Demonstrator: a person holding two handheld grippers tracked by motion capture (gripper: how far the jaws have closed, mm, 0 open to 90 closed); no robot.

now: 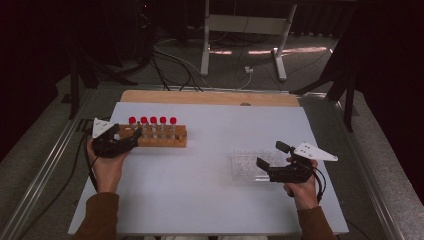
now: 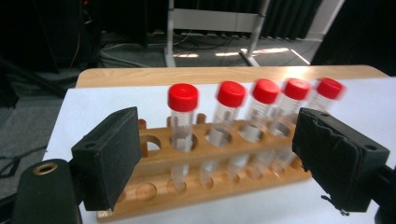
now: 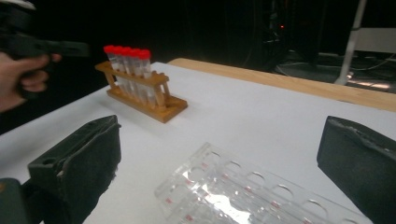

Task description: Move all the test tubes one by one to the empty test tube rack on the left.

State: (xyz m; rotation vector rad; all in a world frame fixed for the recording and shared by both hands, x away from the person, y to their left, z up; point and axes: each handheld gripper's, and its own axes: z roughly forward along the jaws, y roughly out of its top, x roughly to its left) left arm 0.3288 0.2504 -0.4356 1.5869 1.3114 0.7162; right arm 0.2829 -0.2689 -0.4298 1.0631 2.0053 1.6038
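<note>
1. The wooden rack (image 1: 156, 136) stands at the far left of the white table (image 1: 210, 200). Its long axis runs left to right across the table. It carries five red-capped tubes (image 1: 153, 126) in a row, all upright, caps pointing straight up.
2. The left gripper (image 1: 131, 140) sits at the left end of the rack. Its jaws are spread wide with nothing pinched; seen in the left gripper view, the rack (image 2: 205, 172) and tubes (image 2: 183, 126) lie beyond the gap between the two pads (image 2: 109, 156).
3. In the left gripper view one hole (image 2: 150, 143) at the rack's left end stands empty, beside the nearest tube.
4. Step in hand, as judged: work at the rack's left end, with the jaws parted and clear of the tubes. Whether a tube is about to be taken or was set there cannot be told.
5. The next move, if a tube is to be lifted, calls for closing on one tube below its cap and drawing it straight up along its own axis.
6. The right gripper (image 1: 270, 161) hovers at the near right over the clear well plate (image 1: 250, 166), jaws spread and pinching nothing; in the right gripper view the plate (image 3: 243, 191) lies flat between them.
</note>
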